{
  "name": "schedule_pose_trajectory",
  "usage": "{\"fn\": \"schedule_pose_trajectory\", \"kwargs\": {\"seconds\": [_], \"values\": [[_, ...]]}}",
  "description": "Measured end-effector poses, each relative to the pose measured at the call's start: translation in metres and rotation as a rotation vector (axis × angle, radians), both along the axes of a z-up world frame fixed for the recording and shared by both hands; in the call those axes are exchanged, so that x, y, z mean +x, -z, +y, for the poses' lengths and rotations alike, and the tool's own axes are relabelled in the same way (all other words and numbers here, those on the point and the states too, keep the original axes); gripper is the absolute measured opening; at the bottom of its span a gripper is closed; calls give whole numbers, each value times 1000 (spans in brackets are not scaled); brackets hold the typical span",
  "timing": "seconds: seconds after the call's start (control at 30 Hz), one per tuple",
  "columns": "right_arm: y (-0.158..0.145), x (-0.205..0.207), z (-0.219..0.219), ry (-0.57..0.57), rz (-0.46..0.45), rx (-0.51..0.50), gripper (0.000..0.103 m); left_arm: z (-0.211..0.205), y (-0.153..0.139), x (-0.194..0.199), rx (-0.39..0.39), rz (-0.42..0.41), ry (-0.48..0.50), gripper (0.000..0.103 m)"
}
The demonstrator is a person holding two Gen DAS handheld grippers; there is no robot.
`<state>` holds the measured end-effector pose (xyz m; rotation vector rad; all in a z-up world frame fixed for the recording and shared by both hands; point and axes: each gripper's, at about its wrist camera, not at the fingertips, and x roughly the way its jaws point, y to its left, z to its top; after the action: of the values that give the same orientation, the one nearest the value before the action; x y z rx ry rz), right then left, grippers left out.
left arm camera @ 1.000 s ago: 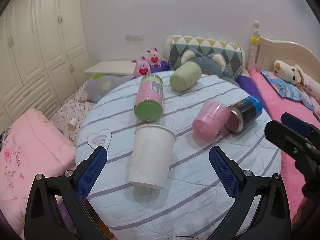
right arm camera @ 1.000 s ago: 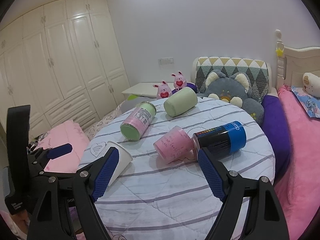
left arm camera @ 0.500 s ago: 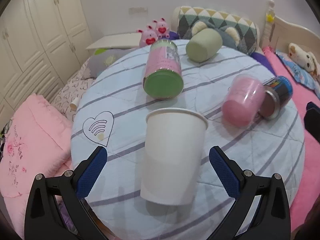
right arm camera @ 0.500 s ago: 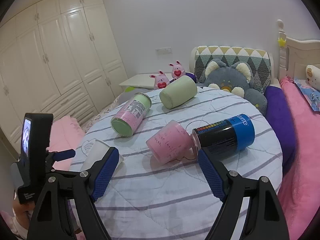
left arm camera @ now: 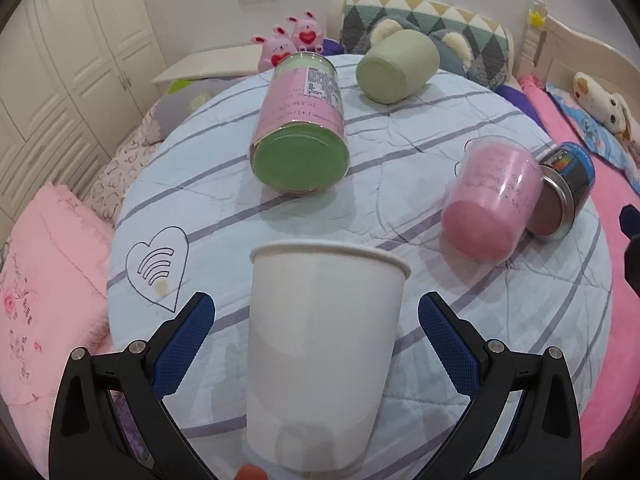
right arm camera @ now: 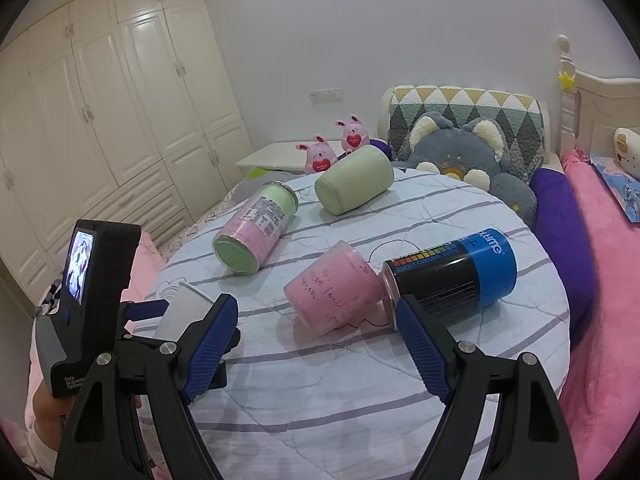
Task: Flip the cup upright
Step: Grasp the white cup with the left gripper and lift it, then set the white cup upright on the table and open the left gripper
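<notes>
Bedroom clutter is framing a round tabletop (left arm camera: pixel 460 120) dressed in a striped quilt, with cream wardrobes and a pink bed sitting beyond it. Lying on its side near the front edge is a white paper cup (left arm camera: pixel 320 344), its rim pointing away toward the far containers. The left gripper (left arm camera: pixel 316 332) is hovering with its blue pads spread wide on either side of the cup wall, not touching it, apparently lining up to pinch the body so it can be swung onto its base. The right gripper (right arm camera: pixel 316 340) is hanging spread and empty over the quilt, near a tipped pink cup (right arm camera: pixel 332 292) that is leaning against a dark can (right arm camera: pixel 452 276). A green-based jar (left arm camera: pixel 300 128) and a pale green cup (left arm camera: pixel 394 66) are also lying toppled farther back.
</notes>
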<state>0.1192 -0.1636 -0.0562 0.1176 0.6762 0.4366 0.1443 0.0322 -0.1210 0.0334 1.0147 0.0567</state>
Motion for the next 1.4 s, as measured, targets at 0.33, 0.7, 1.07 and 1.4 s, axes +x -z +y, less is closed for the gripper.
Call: {"fn": "schedule_pose_trajectory", "kwargs": {"seconds": [0.33,0.7,1.07,1.4], "values": [[2,4,0,-6,3,1,83,-1,3,6,21,12,-11,101],[4,5,-1,-5,8,-6,83,0,6,8,-14,24,5,68],[3,1,-4,3,3,-3,83,2,-25,-3,-98,-153,16,68],[2,-4,-7,12,1,1,83,-2,-21,-7,-86,-156,18,68]]}}
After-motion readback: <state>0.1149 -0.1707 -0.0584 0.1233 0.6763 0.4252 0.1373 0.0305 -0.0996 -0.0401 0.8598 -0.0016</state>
